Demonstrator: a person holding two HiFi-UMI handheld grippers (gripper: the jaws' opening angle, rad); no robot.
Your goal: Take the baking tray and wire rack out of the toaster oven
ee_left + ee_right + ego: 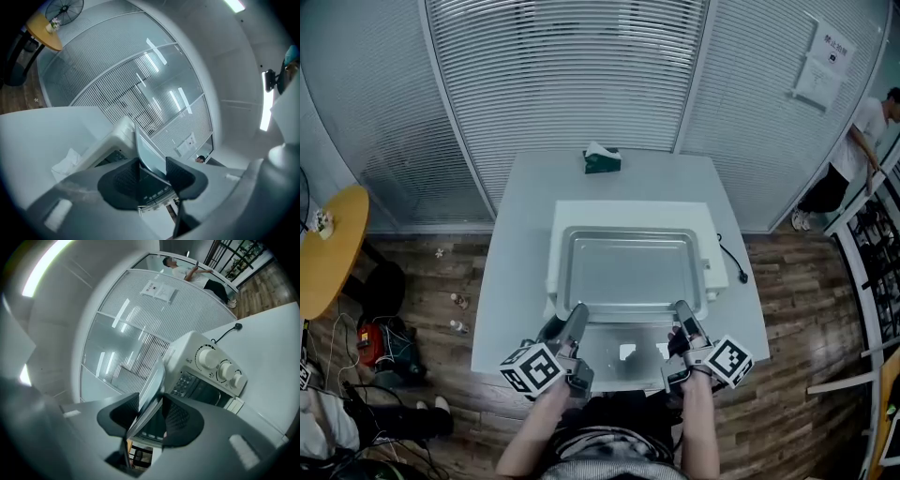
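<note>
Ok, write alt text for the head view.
The left gripper and right gripper clamp the near rim of a shiny rectangular metal baking tray over a white toaster oven on a grey table. A green box sits at its far edge.

Before me stands a pale rectangular table [511, 281] on a wooden plank floor [787, 300]. A white toaster oven [628, 214] sits directly on the tabletop, filling most of the middle and near part, its three knobs on my right side and its glass door folded down toward me over the table's near edge. Behind the oven, near the far edge, a small green tissue box [602, 159] rests apart from it, a white tissue sticking out of its top. To my right of the oven, a black power cord [733, 261] lies loose on the bare tabletop, its plug end near the right edge.
</note>
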